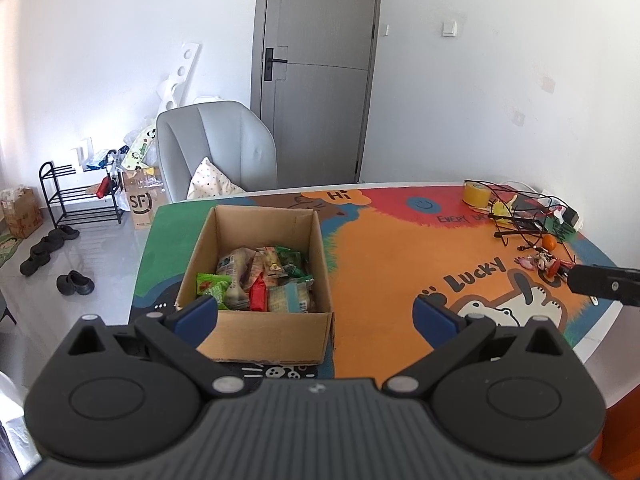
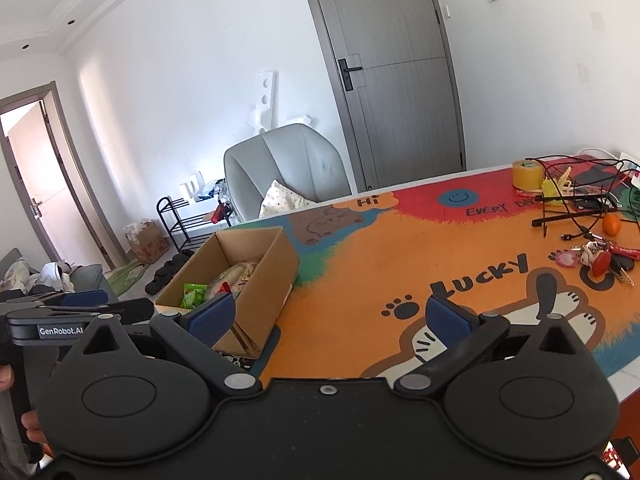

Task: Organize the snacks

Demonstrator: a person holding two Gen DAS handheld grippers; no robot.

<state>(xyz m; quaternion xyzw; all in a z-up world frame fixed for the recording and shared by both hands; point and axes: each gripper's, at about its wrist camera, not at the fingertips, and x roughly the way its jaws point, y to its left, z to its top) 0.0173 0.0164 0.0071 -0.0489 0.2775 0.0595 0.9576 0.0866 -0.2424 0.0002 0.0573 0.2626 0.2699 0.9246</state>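
An open cardboard box (image 1: 256,328) stands on the colourful table mat (image 1: 384,256), with several wrapped snacks (image 1: 260,276) inside it. The box also shows in the right wrist view (image 2: 264,280), left of centre, with snacks (image 2: 216,286) visible inside. My left gripper (image 1: 316,316) is open and empty, held just in front of the box's near wall. My right gripper (image 2: 328,314) is open and empty, above the mat to the right of the box. The right gripper's tip (image 1: 604,284) shows at the right edge of the left wrist view.
At the table's far right lie a yellow tape roll (image 2: 528,174), tangled black cables (image 2: 576,200), a small orange (image 2: 611,225) and a bunch of keys with charms (image 2: 600,258). A grey chair (image 1: 216,152) stands behind the table. A shoe rack (image 1: 80,196) and shoes are on the floor left.
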